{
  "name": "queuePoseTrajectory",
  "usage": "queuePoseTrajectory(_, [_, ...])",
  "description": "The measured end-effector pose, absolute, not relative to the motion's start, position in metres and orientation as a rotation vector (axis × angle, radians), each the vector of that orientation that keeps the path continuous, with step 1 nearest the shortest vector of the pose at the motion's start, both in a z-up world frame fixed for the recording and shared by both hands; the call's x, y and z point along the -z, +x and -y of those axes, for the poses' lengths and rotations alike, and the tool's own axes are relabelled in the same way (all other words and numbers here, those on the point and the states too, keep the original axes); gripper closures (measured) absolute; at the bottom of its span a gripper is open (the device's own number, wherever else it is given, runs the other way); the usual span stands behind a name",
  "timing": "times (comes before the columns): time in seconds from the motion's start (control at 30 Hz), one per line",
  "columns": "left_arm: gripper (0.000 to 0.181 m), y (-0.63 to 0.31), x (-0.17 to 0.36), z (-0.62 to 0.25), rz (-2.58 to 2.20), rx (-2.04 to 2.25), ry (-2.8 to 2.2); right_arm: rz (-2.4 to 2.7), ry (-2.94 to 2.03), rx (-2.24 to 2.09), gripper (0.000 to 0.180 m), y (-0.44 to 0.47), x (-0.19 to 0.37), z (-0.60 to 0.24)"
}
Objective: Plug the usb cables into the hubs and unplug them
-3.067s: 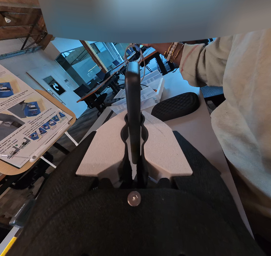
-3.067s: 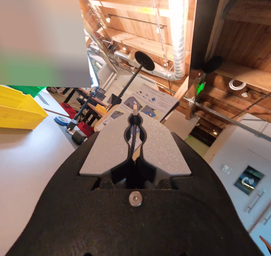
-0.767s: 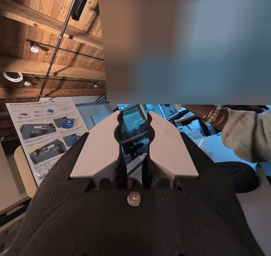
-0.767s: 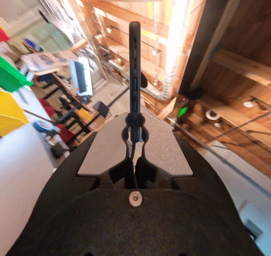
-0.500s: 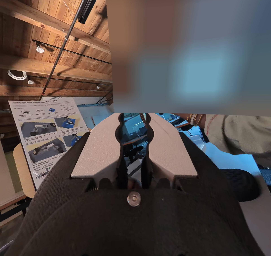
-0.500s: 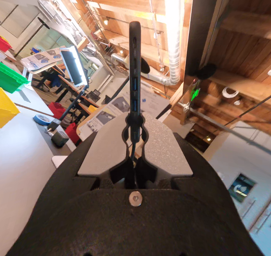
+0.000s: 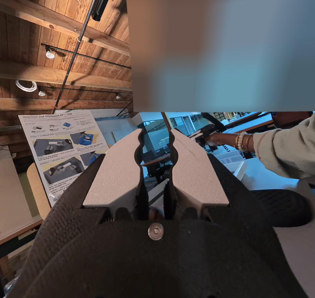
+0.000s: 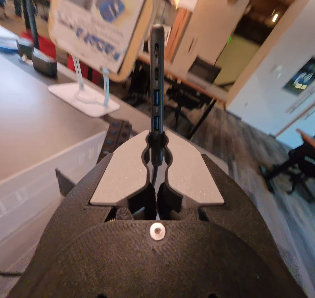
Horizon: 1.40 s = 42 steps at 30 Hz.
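Left gripper: jaws apart with a clear gap, nothing between them. It is tilted upward, toward the wooden ceiling and an instruction poster on a rounded board, left of the gripper. Right of the gripper, a person's sleeve and wrist with bead and gold bracelets reach across; the hand holds something dark that I cannot make out. Below the sleeve sits a clear plastic bin on the pale table. A dark textured pad lies on the table just right of the gripper body.

Right gripper: jaws closed on the lower end of a slim dark USB hub. The hub stands upright out of the fingertips, port edge facing the camera: two blue rectangular ports nearest the gripper, two small oval ports above them. Its black cable runs down between the fingers toward the gripper body. All ports look empty.

The right wrist view is motion-blurred. Left of the hub, a white stand with the poster board rests on the table. A second black hub with a row of blue ports leans beside the gripper's left finger, behind a white bin wall.
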<state>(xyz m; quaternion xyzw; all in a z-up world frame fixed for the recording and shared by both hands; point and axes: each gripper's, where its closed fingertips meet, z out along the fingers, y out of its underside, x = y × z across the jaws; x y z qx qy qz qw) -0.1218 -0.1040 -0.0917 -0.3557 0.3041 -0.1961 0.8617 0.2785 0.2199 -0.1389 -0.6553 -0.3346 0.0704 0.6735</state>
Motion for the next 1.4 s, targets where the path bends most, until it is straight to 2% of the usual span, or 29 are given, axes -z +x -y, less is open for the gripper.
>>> queuePoseTrajectory(0.23, [0.153, -0.119, 0.091, 0.107, -0.665, 0.386, -0.751, 0.918, -1.862, 0.021, 0.167, 0.282, 0.224, -0.238])
queuePoseTrajectory(0.43, [0.154, -0.125, 0.089, 0.106, -0.650, 0.384, -0.754, 0.975, -2.037, 0.034, 0.166, 0.276, 0.251, -0.245])
queuePoseTrajectory(0.53, [0.154, -0.126, 0.090, 0.107, -0.649, 0.378, -0.754, 1.139, -2.197, 0.197, 0.165, 0.288, 0.283, -0.244])
queuePoseTrajectory(0.63, [0.154, -0.127, 0.089, 0.107, -0.657, 0.364, -0.754, 1.231, -2.239, 0.255, 0.164, 0.285, 0.287, -0.243])
queuePoseTrajectory(0.77, [0.154, -0.130, 0.089, 0.107, -0.653, 0.359, -0.759, 1.208, -2.264, 0.185, 0.147, 0.277, 0.281, -0.235])
queuePoseTrajectory(0.83, [0.154, -0.132, 0.089, 0.106, -0.647, 0.362, -0.767, 1.116, -2.197, 0.173, 0.144, 0.275, 0.264, -0.235])
queuePoseTrajectory(0.87, [0.154, -0.133, 0.089, 0.105, -0.645, 0.361, -0.771, 1.066, -2.151, 0.163, 0.137, 0.273, 0.253, -0.234])
queuePoseTrajectory(0.97, [0.154, -0.136, 0.089, 0.103, -0.641, 0.354, -0.784, 0.993, -1.937, -0.039, 0.091, 0.239, 0.212, -0.206])
queuePoseTrajectory(1.07, [0.154, -0.136, 0.090, 0.102, -0.637, 0.359, -0.794, 0.962, -1.724, -0.314, 0.068, 0.192, 0.173, -0.142])
queuePoseTrajectory(1.17, [0.154, -0.135, 0.091, 0.100, -0.626, 0.373, -0.810, 0.987, -1.666, -0.339, 0.064, 0.169, 0.169, -0.080])
queuePoseTrajectory(1.27, [0.153, -0.132, 0.094, 0.096, -0.626, 0.385, -0.855, 1.008, -1.725, -0.262, 0.061, 0.164, 0.195, -0.039])
queuePoseTrajectory(1.4, [0.146, -0.123, 0.106, 0.088, -0.664, 0.427, -0.951, 0.887, -1.902, -0.194, 0.080, 0.172, 0.249, -0.030])
